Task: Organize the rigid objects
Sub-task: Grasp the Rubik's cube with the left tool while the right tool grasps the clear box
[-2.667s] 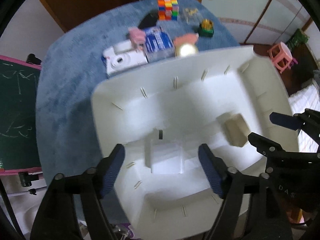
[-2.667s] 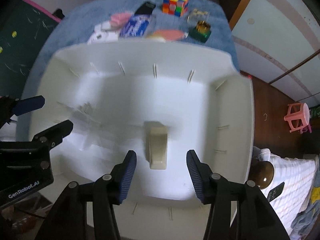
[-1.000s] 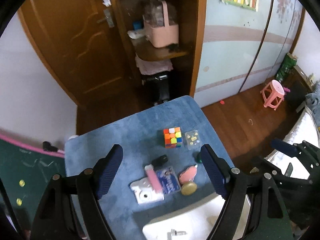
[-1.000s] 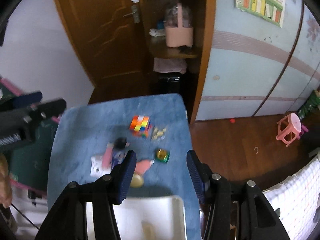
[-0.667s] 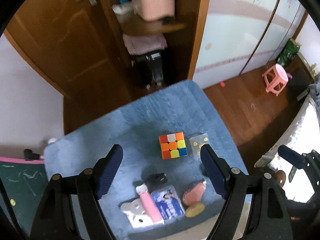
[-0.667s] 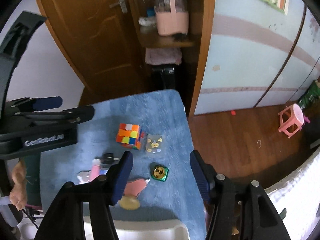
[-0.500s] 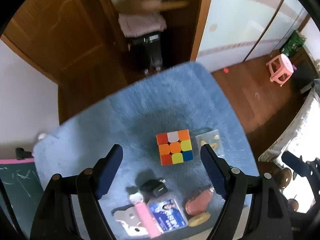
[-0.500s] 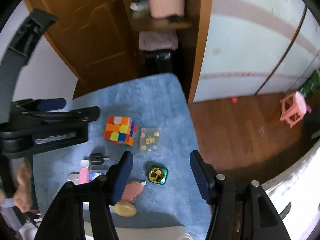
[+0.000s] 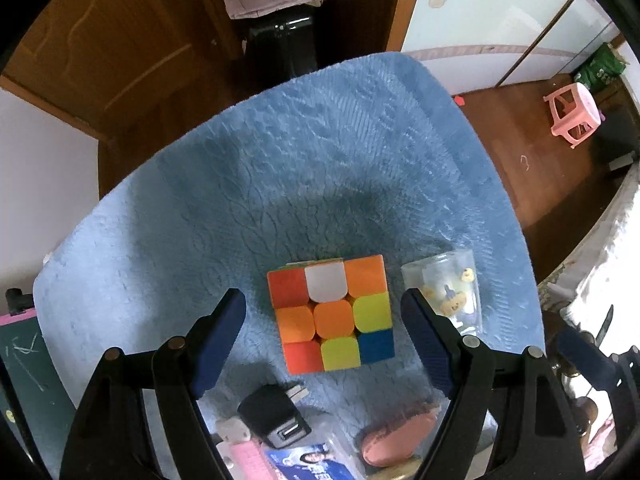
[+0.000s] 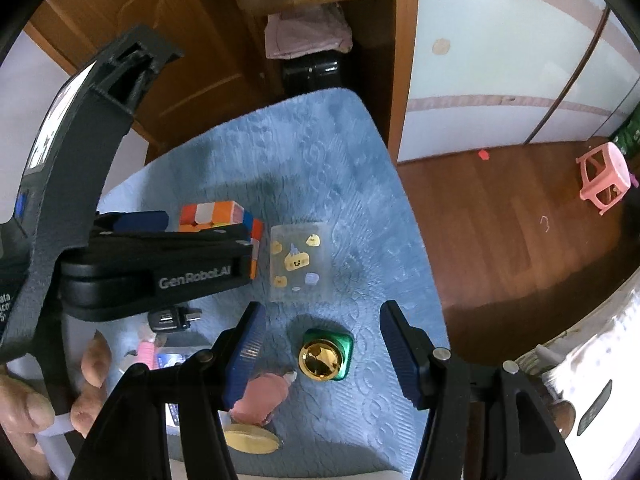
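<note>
A multicoloured puzzle cube [image 9: 333,314] sits on the blue fuzzy mat [image 9: 280,184]. My left gripper [image 9: 324,334] is open and hangs above it, fingers on either side, empty. In the right wrist view the cube [image 10: 218,216] is partly hidden behind the left gripper's body. A green bottle with a gold cap [image 10: 325,355] stands between the open fingers of my right gripper [image 10: 322,354], which is above it and empty. A clear sticker box [image 10: 301,264] lies just beyond; it also shows in the left wrist view [image 9: 446,288].
A black charger plug [image 9: 276,414], a pink oval object [image 9: 394,436], a gold disc [image 10: 250,438], a blue tissue pack [image 9: 312,462] and a pink stick [image 10: 146,350] lie at the mat's near end. The mat's right edge drops to wood floor [image 10: 500,240].
Both grippers rose out of the white bin, swung over the mat and came down; the left is now over the cube, the right over the green bottle. Both stayed open.
</note>
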Demonstrator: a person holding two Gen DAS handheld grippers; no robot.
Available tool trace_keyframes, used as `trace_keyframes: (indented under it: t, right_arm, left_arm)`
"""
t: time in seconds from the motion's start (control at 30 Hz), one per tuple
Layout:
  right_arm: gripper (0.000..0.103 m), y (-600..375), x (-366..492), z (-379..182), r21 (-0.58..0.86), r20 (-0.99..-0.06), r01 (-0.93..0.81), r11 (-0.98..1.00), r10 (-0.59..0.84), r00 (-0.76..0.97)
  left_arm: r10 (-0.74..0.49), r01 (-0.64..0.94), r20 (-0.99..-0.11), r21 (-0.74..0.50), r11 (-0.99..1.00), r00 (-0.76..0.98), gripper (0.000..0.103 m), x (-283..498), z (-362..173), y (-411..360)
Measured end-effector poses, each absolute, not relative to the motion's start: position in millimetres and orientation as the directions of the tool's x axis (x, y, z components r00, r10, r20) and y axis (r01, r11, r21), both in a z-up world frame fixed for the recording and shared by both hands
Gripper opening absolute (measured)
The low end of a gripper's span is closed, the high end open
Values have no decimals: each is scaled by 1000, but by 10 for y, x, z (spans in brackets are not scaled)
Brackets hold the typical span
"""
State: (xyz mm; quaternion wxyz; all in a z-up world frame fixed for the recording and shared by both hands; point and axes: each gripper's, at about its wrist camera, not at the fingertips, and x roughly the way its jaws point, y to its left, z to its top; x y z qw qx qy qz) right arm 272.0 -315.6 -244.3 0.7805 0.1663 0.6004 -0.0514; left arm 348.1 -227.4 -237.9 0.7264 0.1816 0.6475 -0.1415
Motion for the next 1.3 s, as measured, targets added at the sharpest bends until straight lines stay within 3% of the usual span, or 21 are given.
trace_keyframes:
  t: [0.33, 0.57, 0.8, 0.9, 1.3]
  right_arm:
    - [60, -2980, 2964, -2717, 193, -962, 274, 942, 126, 242]
    - [60, -2863, 3096, -2916, 149, -974, 274, 950, 93, 206]
    - [60, -2875, 3159, -3096, 176, -975, 309, 935, 123, 185]
    - [51, -2875, 3151, -3144, 163, -977, 309, 937, 111, 180]
    - [50, -3140, 2959, -2889, 255, -954, 342, 905, 177, 242]
  left_arm:
    - [-36, 379, -996, -3, 925, 80, 79, 3571, -2500, -2113]
    - [-106, 379, -993, -77, 922, 57, 62, 3571, -2474, -2095]
    - [-128, 364, -991, -107, 925, 35, 62, 3646, -2526, -2053]
    - [-137, 347, -990, -120, 930, 25, 62, 3648, -2556, -2040]
    - [-70, 330, -993, -34, 944, 97, 60, 3516, -2496, -2081]
